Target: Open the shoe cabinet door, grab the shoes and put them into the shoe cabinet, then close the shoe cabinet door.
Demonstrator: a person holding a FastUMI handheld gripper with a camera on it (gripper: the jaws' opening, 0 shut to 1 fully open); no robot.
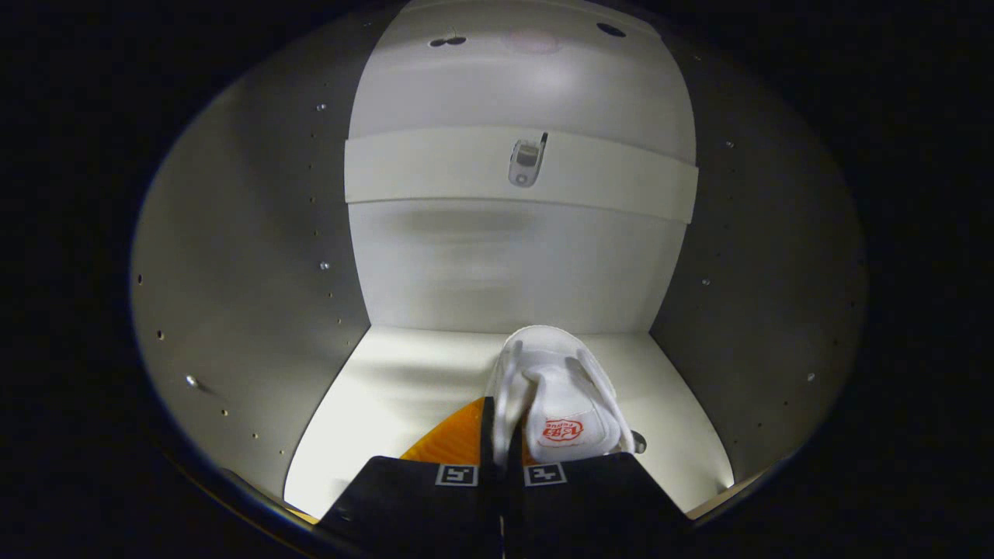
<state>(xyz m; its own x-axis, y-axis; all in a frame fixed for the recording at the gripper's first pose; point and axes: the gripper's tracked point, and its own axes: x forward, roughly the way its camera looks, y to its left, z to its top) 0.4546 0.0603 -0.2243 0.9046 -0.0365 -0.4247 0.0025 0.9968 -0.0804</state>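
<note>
Inside the shoe cabinet (256,256) — hand-held gripper (501,446) level, reaching inward, fingers clenched on a white shoe (559,388).

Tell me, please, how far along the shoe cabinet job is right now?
Done: the view looks into the shoe cabinet, so its door is open. In hand: the tongs are shut on the side wall of a white sneaker, which is over the cabinet floor. Left: release the sneaker, withdraw and close the door.

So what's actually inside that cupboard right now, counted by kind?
White shoes: 1, pinched at its side by the jaws of the gripper
Upper shelf boards: 1
Metal fittings on that board: 1
Total: 3
</note>
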